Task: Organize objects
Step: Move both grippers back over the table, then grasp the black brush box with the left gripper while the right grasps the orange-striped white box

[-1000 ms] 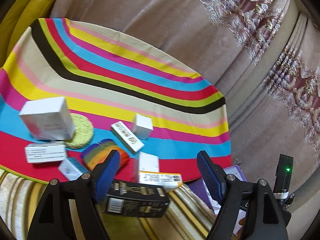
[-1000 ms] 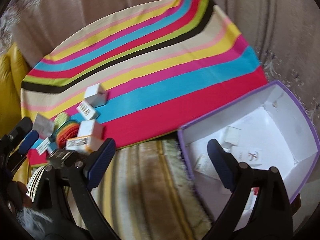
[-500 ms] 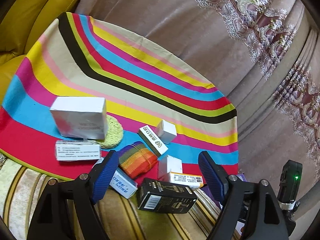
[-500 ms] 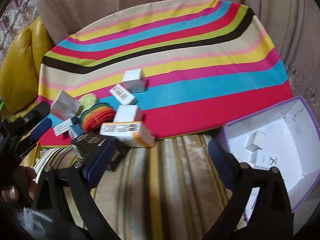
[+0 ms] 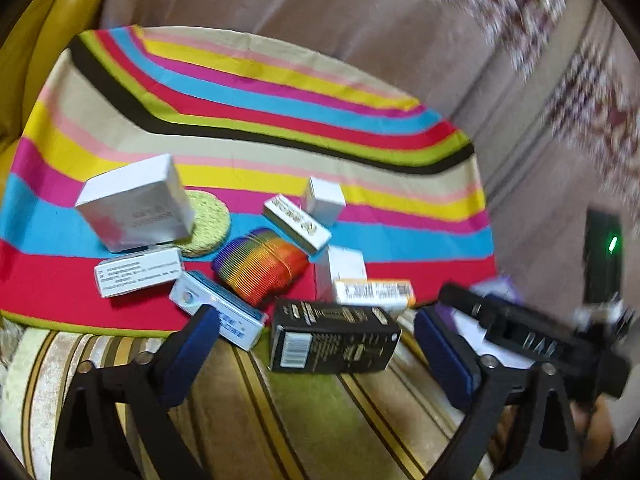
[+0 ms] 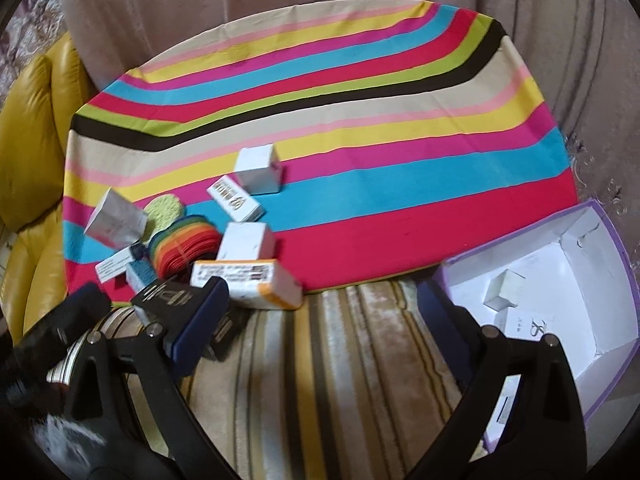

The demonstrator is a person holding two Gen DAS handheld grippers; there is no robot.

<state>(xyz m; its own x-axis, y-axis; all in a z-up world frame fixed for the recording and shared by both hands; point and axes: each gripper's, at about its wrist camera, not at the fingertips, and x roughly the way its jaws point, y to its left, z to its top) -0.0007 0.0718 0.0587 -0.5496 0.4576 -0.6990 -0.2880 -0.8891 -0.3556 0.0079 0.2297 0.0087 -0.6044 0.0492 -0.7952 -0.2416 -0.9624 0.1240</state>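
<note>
The striped cloth (image 6: 360, 128) is the largest thing here, spread flat with a cluster of small packages at its near left edge, and in front of it lies a gold-and-cream striped surface (image 6: 320, 360) that I take to be a sofa or rug rather than a counter. At the right sits the purple-edged white box (image 6: 592, 280), open, with a couple of small white cartons already inside, so it is probably where the rest should go. Next in size is the big white carton (image 5: 132, 204), tilted against the yellow sponge (image 5: 208, 220); then the black box (image 5: 332, 336), lying just off the cloth edge; the rainbow bundle (image 5: 260, 268); the orange-ended carton (image 5: 372, 292); and the blue-and-white carton (image 5: 218, 312). The left gripper (image 5: 316, 352) hovers with its fingers spread wide on either side of the black box, holding nothing. The right gripper (image 6: 320, 312) is likewise spread and empty, between the pile and the purple-edged white box. The pile is tight: closing on the black box could catch the orange-ended carton touching its far side or nudge the blue-and-white carton. The left wrist view is blurred, which suggests fast motion, and a hurried closure might clip a corner and let the black box twist out. The two grippers are also close enough to collide.
</note>
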